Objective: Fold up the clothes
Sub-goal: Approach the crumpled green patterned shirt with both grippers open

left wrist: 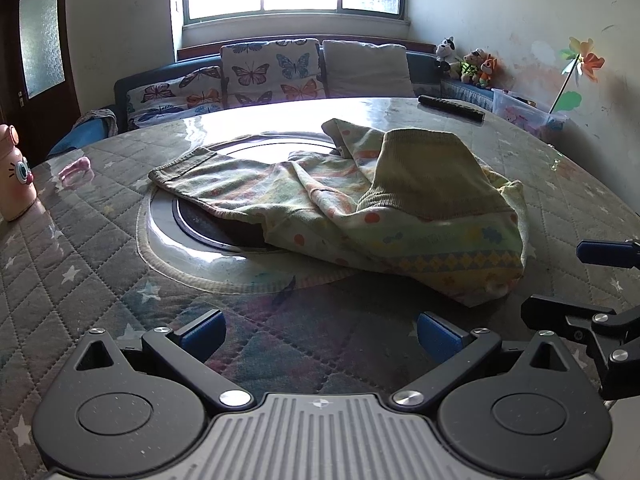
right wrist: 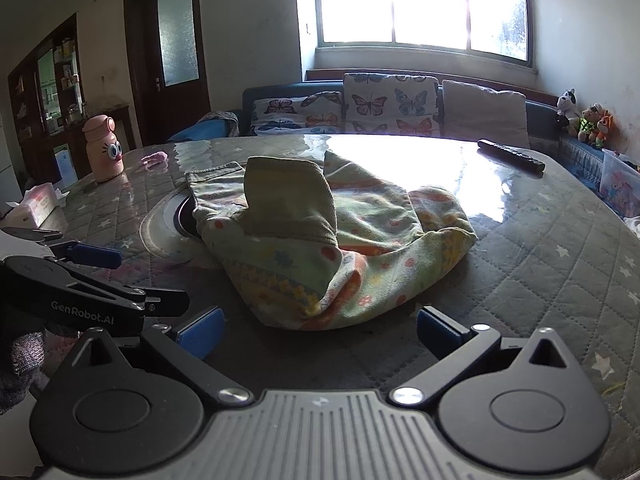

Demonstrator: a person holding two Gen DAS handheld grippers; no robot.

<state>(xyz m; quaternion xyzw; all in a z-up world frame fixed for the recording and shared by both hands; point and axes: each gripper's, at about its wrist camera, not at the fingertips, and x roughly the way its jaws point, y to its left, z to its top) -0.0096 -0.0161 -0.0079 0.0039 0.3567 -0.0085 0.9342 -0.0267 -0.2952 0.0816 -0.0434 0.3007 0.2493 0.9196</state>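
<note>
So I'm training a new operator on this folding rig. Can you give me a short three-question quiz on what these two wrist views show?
1. True or false: the left gripper is clamped on the patterned garment.
2. Multiple choice: what lies near the table's far edge, beyond the garment? A) a remote control B) a pair of scissors C) a plate
3. Fill in: the pink bottle stands ____ on the table.

Key:
1. False. Both it and the right gripper are open, short of the cloth.
2. A, the remote control.
3. Upright.
</note>
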